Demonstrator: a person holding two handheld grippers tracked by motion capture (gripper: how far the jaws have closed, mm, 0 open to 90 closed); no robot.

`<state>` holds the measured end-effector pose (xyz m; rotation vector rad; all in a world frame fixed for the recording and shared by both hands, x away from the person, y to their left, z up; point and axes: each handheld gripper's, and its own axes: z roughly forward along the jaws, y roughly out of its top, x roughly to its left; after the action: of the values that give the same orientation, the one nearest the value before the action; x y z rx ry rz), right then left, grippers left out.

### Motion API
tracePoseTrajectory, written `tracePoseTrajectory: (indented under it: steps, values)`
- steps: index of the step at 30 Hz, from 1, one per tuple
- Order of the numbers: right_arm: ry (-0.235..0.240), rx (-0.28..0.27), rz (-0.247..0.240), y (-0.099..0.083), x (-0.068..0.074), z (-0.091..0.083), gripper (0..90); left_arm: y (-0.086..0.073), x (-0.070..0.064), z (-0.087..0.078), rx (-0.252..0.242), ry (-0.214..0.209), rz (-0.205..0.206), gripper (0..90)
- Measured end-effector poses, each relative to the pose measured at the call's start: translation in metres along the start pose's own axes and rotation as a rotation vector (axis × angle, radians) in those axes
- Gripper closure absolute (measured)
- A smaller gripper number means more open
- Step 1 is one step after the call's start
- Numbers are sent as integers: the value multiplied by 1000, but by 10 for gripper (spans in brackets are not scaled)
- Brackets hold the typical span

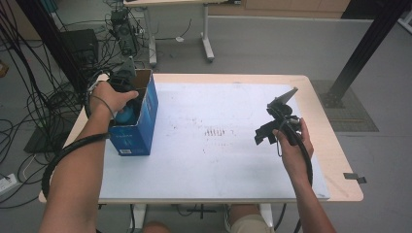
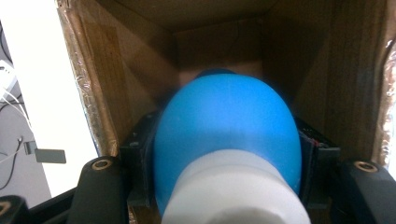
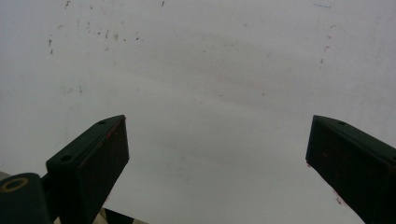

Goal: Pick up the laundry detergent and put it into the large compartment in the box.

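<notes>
Jaws of our left tool (image 2: 224, 186) are pinched on a blue and white object (image 2: 226, 135), gripping its rounded blue body from both sides, with the white end nearest the camera. We hold it inside an open cardboard box (image 2: 140, 56), part way down between the brown walls; from the high view the box (image 1: 141, 121) is blue outside and stands at the left edge of the tabletop (image 1: 218, 145), with our left hand (image 1: 109, 97) over its mouth. We cannot tell what the object is; its smooth, curved blue surface looks slippery, so we judge the widest part of the body the safest place to hold, as now. Its weight and stiffness we cannot tell. Our right tool (image 3: 215, 154) hangs well apart over the bare white tabletop sheet (image 3: 210, 70), jaws spread wide and holding nothing, the right hand (image 1: 291, 145) near the right side.
</notes>
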<state>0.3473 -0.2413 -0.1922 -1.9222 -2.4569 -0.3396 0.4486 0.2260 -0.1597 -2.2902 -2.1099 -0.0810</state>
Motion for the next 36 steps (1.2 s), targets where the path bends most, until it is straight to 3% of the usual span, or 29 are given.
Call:
tracePoseTrajectory:
  steps: [36]
  values:
    - [-2,-10,0,-1,0,-3,58,0,2,1,-1,-3,-11,370]
